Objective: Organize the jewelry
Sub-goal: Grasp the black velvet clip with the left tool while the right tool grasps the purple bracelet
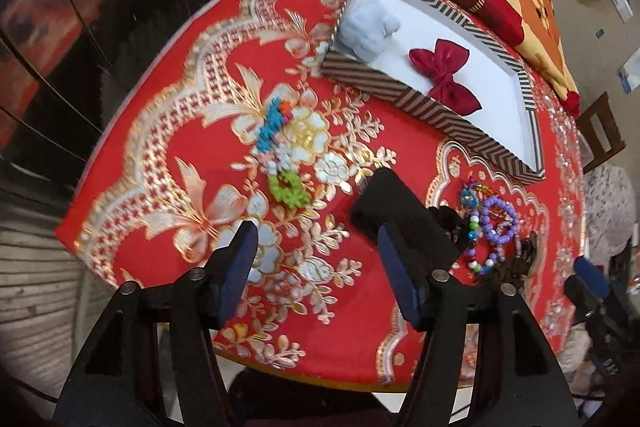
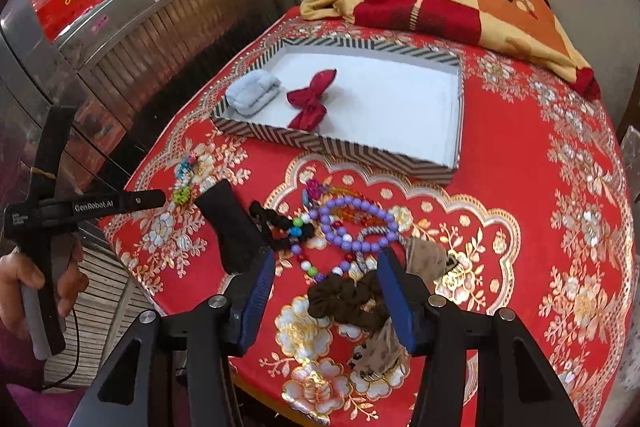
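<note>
Red floral tablecloth (image 2: pixel 520 155), purple bead necklace (image 2: pixel 360 227) — glossy, looped, both grippers' jaws wide, empty.

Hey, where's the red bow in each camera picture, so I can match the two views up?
Left wrist view: red bow lies right of centre, upper half, inside the striped box.
Right wrist view: red bow lies centre-left, upper half, inside the same box.
Shared landmark: the pale blue scrunchie left of the bow.
</note>
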`<state>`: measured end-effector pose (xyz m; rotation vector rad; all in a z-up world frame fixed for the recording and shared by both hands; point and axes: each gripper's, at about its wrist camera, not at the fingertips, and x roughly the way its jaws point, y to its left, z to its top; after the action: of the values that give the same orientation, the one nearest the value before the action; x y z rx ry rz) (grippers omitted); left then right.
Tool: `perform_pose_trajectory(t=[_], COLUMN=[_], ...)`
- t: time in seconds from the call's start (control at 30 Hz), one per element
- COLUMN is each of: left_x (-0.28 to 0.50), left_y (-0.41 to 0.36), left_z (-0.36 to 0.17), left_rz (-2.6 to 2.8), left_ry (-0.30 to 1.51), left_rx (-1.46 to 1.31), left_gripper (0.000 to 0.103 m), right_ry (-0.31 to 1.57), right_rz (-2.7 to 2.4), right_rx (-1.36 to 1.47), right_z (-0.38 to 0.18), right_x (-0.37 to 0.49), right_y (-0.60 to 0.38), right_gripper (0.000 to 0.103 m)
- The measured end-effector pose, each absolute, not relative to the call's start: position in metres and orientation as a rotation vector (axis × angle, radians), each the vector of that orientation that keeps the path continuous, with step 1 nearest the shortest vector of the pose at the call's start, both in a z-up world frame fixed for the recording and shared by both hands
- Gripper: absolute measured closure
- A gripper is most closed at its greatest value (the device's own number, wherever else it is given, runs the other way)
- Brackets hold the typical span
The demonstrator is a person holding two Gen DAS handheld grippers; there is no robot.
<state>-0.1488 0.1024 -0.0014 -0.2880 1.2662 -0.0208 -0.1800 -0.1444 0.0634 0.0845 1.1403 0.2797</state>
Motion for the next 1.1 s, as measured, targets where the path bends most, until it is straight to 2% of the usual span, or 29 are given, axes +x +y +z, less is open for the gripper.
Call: perform_pose_trajectory(t=[0.13,0.47,0.53,0.8,1.0,1.07,1.1], left_x=[-0.144,-0.121,-0.117,-0.103,-0.099,-0.098,-0.098], left_y=[0.093,0.064,0.061,0.050,0.043,0.041,0.041], left_z=[-0.011,-0.039,-0.042,-0.054,-0.055,-0.055,-0.054], left_rz=[-0.070,-0.041,-0.028,-0.014,-0.012,-0.015,-0.012], left_ry=[1.294,1.337,1.339,1.366,1.360,1.345,1.339], left_rx=[-0.364,-0.428,-0.429,-0.405,-0.355,-0.347,-0.334], left_gripper=[0.031,0.031,0.031,0.029,0.029,0.038,0.052], right_ry=[1.151,1.133,1.158,1.264,1.311,1.305,1.298], right_rz=[0.277,0.272,0.278,0.324,0.342,0.348,0.351], right_rx=[0.093,0.035,-0.001,-0.087,-0.057,-0.047,-0.039], right_z=[0.057,0.047,0.035,-0.007,-0.025,-0.025,-0.024], right_x=[-0.181,-0.152,-0.137,-0.103,-0.097,-0.098,-0.099], right_y=[-0.150,-0.153,-0.153,-0.149,-0.153,-0.155,-0.155], right_gripper=[0.052,0.052,0.058,0.063,0.083,0.090,0.094])
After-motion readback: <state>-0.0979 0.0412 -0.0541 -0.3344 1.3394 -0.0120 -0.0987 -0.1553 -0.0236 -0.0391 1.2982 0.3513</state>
